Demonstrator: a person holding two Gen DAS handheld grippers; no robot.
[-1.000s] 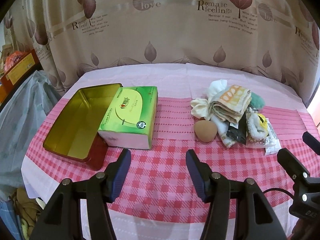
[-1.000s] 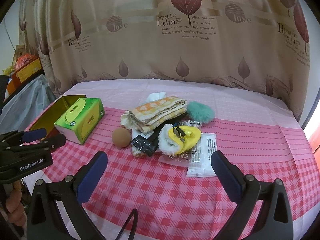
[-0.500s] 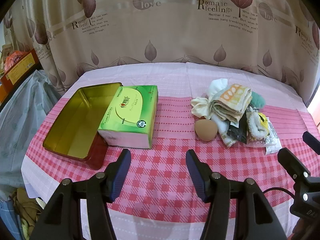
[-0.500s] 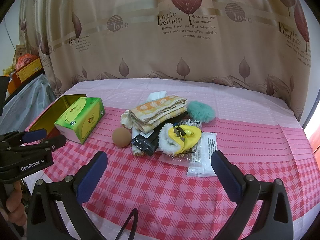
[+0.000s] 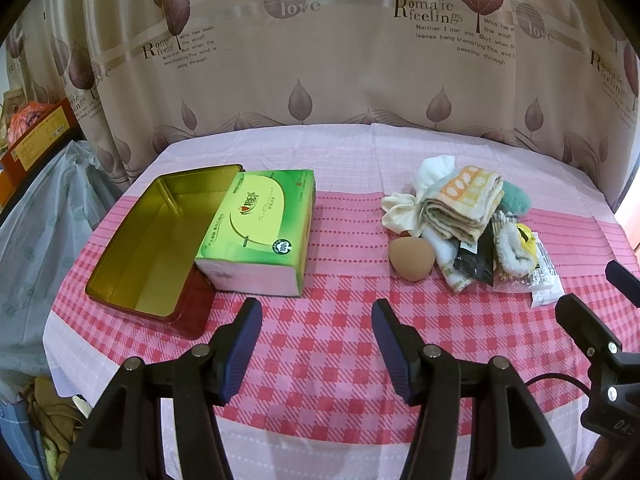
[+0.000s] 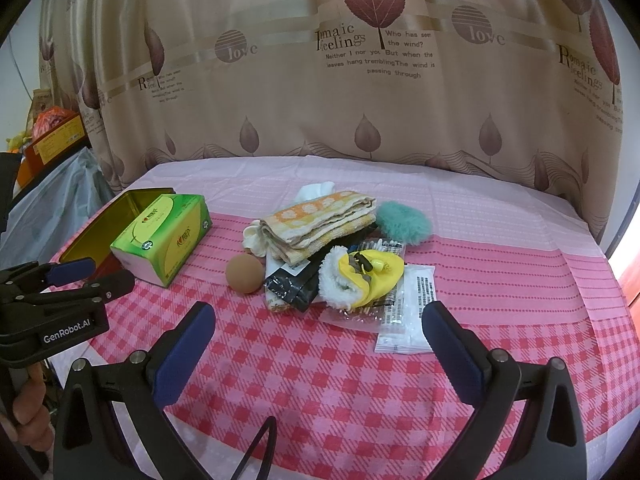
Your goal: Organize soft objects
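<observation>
Step in hand: start, nothing picked yet. Left claw (image 5: 316, 320) part open and empty, low at 6 o'clock over the worktop (image 5: 320, 344). Right claw (image 6: 318, 324) wide and empty. Soft pile at 2 o'clock in left view: folded towel (image 5: 464, 200), brown sponge ball (image 5: 412, 258), teal puff (image 5: 514, 200). Open tin (image 5: 148, 236) at 10 o'clock, tissue box (image 5: 260, 228) leaning on its rim. Next, likely: right claw reaches to the pile and pinches one item, gently
</observation>
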